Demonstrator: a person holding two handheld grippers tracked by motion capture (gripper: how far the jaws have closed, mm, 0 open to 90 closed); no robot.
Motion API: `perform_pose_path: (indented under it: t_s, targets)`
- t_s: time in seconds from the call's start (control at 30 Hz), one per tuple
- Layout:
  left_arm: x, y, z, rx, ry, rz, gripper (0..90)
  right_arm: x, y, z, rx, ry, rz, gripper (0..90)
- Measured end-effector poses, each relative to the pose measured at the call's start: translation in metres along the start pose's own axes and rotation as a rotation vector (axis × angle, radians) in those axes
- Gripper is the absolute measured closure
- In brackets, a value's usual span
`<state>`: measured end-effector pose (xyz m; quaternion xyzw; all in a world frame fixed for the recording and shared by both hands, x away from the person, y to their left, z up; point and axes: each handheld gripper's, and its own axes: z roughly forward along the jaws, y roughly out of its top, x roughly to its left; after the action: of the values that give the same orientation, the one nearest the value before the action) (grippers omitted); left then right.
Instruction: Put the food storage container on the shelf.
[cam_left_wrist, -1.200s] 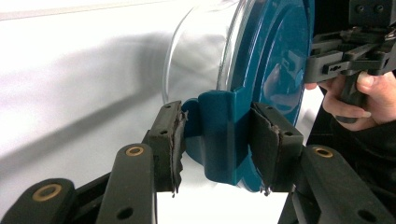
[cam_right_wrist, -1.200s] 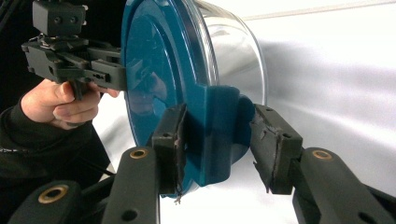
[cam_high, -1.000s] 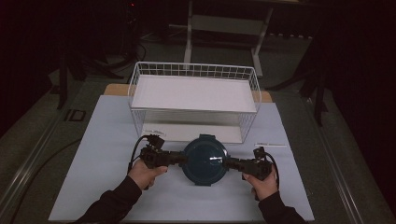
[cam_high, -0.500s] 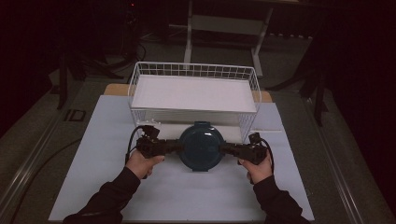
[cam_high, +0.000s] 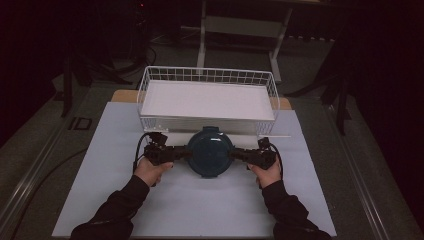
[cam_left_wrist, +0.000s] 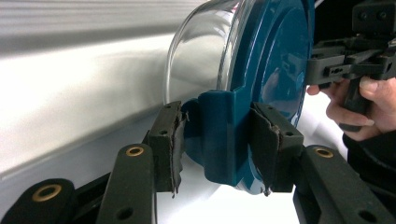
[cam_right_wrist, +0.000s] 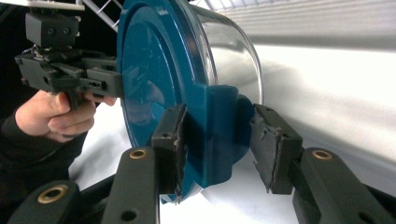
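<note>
I have the glass container (cam_high: 210, 152) with its teal lid (cam_left_wrist: 275, 70) caught between my two grippers, one on each side. My left gripper (cam_high: 176, 153) is clamped on the teal clip tab (cam_left_wrist: 219, 135) at the container's left edge: in the left gripper view one pad (cam_left_wrist: 170, 140) presses the tab from the glass side and the other sits against the lid side. My right gripper (cam_high: 239, 154) grasps the matching clip tab (cam_right_wrist: 219, 135) on the opposite edge; in the right gripper view the lid-side pad (cam_right_wrist: 170, 140) is tight against it, while the far pad (cam_right_wrist: 273, 144) appears to stand just off the tab, so I cannot tell how firm that hold is. The container hangs directly between the gripper tips, lid facing up. Just beyond both grippers stands the white wire basket (cam_high: 150, 85), its near wall close to the container's far rim. Under my hands lies the white worktop (cam_high: 200, 210).
</note>
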<state>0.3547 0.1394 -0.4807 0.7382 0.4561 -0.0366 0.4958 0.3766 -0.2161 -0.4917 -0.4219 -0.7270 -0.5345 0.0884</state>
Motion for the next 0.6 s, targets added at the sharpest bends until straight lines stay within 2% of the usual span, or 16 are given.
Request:
perform_pose_path:
  t_s: [0.1, 0.2, 0.33, 0.6]
  targets:
    - [0.002, 0.003, 0.002, -0.012, 0.000, 0.014, 56.3, -0.001, 0.003, 0.000, -0.006, -0.007, 0.001, 56.5]
    - [0.007, 0.005, 0.005, -0.016, 0.003, 0.005, 56.1, -0.002, 0.004, 0.001, -0.011, -0.017, -0.006, 56.5]
    - [0.012, 0.006, 0.009, -0.025, 0.008, -0.013, 55.8, -0.008, 0.007, 0.006, -0.020, -0.028, 0.009, 56.4]
    - [0.022, 0.007, 0.014, -0.052, 0.021, -0.012, 55.5, -0.014, 0.007, 0.015, -0.025, -0.036, 0.033, 56.2]
